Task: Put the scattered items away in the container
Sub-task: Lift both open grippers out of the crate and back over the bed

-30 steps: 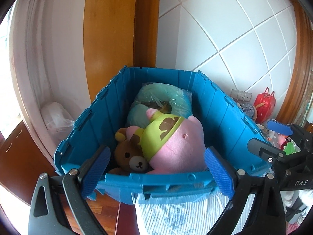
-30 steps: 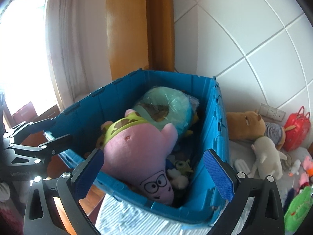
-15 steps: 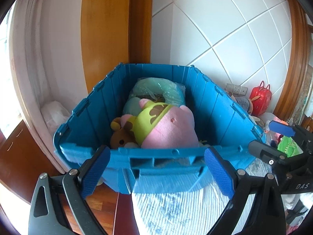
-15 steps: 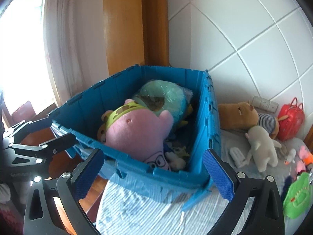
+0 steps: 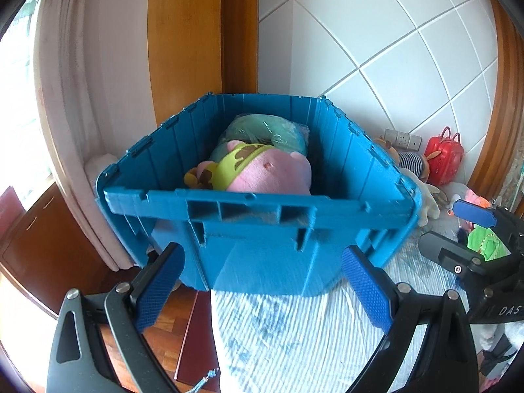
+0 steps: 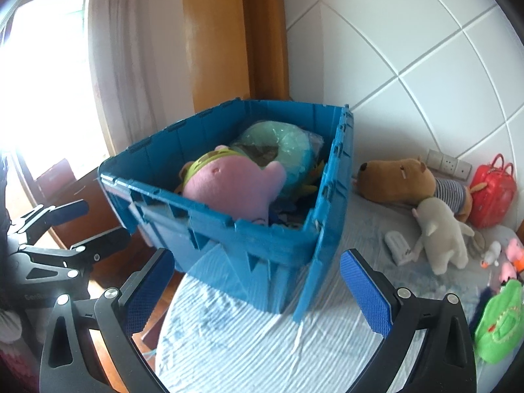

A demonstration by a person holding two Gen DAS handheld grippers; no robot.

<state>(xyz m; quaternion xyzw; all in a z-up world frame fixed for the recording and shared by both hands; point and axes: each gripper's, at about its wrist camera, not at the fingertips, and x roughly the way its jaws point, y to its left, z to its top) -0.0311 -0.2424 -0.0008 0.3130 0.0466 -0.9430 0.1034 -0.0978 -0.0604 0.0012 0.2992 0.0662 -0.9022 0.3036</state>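
White padded wall panels and a wooden post stand behind the bed (image 6: 249, 344), whose pale blue striped sheet carries everything you are working with. Your left gripper (image 5: 260, 290) has its jaws spread wide with nothing between them, and straight ahead of them, just beyond the blue pads, sits the blue crate (image 5: 262, 249) at the edge of the bed. Inside it a pink plush pig (image 5: 271, 177) with a yellow-green band lies on top, and behind that a teal cushion (image 5: 281, 131) wrapped in clear plastic rests against the far wall. Your right gripper (image 6: 257, 290) is likewise wide open and holds nothing; the crate lies ahead of its jaws and slightly toward the left one. Off beyond the right jaw, well apart from the crate, toys lie loose on the sheet: a brown plush animal (image 6: 396, 180) in a striped shirt against the wall, a white plush animal (image 6: 439, 232) just in front of it and touching it, a red toy case (image 6: 491, 190) beside them, a small white object (image 6: 398, 247) near the white plush, and a green plush toy (image 6: 497, 324) nearest the right jaw, with some small pink figures (image 6: 511, 258) beyond it.
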